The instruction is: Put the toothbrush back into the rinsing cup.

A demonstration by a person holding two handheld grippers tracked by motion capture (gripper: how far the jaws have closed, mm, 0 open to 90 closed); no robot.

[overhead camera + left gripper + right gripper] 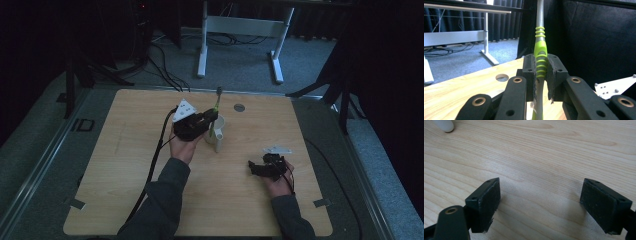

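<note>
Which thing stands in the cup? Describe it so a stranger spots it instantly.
On the wooden table, find the white cup near the middle. A toothbrush rises out of it, clamped by the left hand-held gripper. Its lime-green ribbed grip on a grey handle sets it apart.

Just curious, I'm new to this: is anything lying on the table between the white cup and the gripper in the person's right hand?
No. In the high view, only bare wooden table separates the white cup from the right gripper.

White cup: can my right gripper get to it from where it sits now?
Probably yes. The right gripper is open with bare table between it and the white cup, but the left gripper holds the toothbrush just above the cup.
</note>
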